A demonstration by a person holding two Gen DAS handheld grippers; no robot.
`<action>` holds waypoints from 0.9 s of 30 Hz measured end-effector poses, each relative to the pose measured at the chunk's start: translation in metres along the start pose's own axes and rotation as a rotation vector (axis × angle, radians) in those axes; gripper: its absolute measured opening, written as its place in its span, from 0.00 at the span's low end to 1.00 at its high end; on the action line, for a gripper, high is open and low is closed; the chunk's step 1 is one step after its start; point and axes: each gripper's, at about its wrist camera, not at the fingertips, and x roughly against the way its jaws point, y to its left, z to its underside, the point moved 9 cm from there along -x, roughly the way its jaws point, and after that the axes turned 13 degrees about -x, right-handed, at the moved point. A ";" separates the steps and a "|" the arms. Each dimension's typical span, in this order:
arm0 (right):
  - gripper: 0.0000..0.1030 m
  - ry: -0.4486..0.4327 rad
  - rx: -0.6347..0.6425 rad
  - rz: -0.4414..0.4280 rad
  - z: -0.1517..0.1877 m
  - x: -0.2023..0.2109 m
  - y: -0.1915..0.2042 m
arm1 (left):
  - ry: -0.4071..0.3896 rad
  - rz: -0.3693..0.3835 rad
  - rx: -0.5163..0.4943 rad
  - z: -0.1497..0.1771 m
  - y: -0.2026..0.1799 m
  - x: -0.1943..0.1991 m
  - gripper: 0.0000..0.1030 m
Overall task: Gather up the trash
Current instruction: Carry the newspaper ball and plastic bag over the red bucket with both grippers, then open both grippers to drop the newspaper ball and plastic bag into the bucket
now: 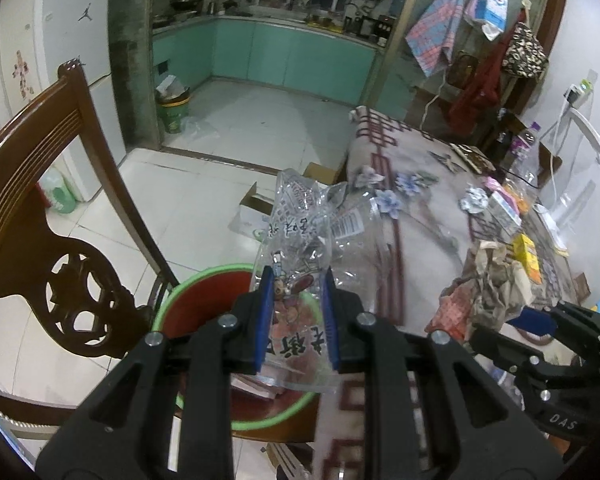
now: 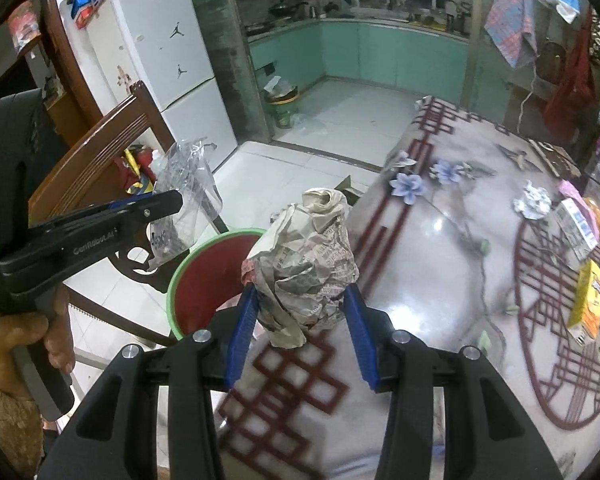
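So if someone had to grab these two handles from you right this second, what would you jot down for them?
Left gripper: jaws shut on a clear plastic wrapper, held over the green-rimmed bin.
Right gripper: jaws shut on a crumpled newspaper wad, at the table edge beside the bin.
Done: both pieces picked up.
Left: drop both in the bin, then fetch the foil ball, yellow carton and other scraps from the table.

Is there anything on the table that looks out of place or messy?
Yes. A crumpled foil-like wad, a small carton and a yellow box lie scattered on the tablecloth, none of them upright or in order. Nothing looks spilled or broken.
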 end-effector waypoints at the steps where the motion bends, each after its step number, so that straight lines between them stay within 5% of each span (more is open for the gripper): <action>1: 0.42 0.008 0.001 -0.003 -0.001 -0.005 0.003 | 0.003 -0.002 0.005 0.000 0.005 -0.002 0.21; 27: 0.46 0.193 0.136 -0.128 0.008 -0.081 0.073 | 0.056 -0.044 0.073 -0.003 0.063 -0.040 0.22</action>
